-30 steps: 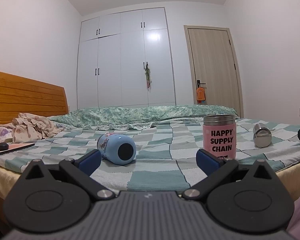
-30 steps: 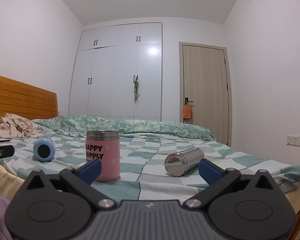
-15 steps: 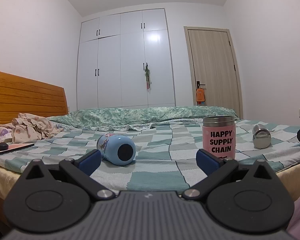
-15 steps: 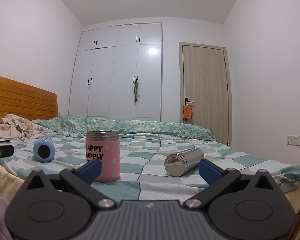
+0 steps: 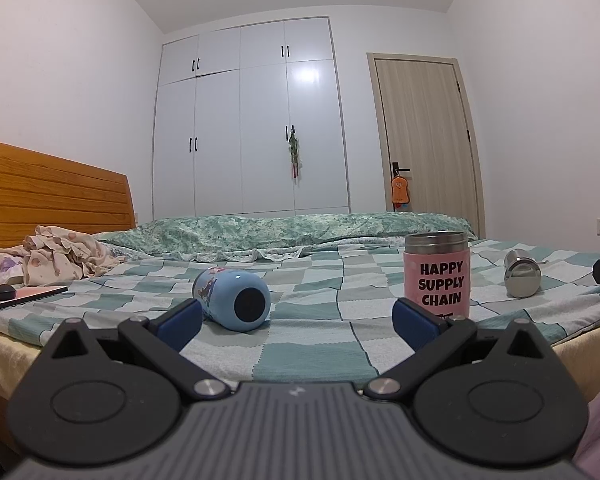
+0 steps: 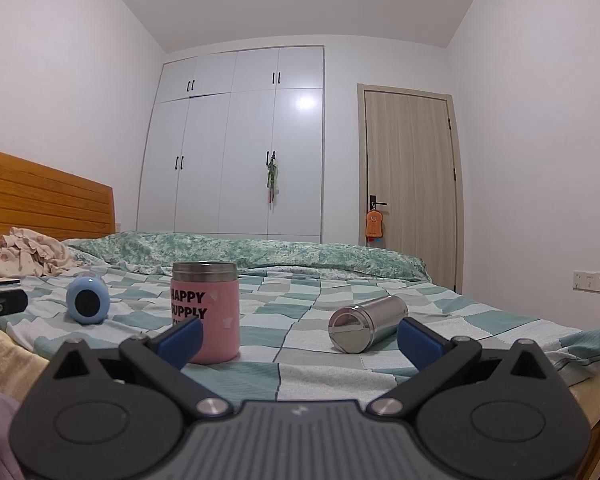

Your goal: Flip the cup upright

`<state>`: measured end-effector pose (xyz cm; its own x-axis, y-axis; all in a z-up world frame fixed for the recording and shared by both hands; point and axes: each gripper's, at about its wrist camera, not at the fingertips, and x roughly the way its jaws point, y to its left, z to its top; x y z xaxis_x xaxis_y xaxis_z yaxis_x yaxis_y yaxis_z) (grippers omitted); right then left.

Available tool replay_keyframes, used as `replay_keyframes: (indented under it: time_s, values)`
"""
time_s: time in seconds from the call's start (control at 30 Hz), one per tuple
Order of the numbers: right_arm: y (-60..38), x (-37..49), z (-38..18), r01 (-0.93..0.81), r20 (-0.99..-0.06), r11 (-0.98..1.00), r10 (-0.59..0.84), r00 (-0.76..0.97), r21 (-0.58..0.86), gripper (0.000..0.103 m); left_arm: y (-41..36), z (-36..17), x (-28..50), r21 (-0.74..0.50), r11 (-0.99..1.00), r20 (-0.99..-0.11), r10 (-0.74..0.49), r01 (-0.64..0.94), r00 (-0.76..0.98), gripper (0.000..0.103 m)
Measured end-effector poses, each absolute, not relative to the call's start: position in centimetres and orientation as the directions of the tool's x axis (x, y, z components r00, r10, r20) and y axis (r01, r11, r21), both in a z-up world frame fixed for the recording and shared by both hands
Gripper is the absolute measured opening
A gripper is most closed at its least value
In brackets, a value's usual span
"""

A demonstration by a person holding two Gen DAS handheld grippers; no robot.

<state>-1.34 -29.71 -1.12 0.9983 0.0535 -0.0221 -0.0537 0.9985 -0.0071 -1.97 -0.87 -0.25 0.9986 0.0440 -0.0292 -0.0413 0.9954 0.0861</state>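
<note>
Checked bedspread (image 5: 300,356) carries three cups. Both fingers are spread wide, empty. Blue cup (image 5: 236,300) lies just ahead of left fingers (image 5: 296,320); steel cup (image 6: 366,322) ahead of right fingers (image 6: 298,338). Body should be gripped mid-length, lifted clear, then rotated.

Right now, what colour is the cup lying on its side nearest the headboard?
Light blue cup, black round base; left wrist view.

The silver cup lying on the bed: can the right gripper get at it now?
Probably yes. The silver cup lies on its side just ahead of the open right gripper, nothing between them; the pink cup stands off to the left.
</note>
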Motion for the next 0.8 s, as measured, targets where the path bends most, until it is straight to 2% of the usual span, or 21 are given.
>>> replay_keyframes:
  time_s: [0.8]
  values:
    - [-29.7, -1.34, -1.13, -0.053, -0.022, 0.999, 0.053, 0.998, -0.007, 0.103, -1.0, -0.07, -2.03, 0.082, 0.996, -0.023, 0.041, -0.039, 0.999, 0.103]
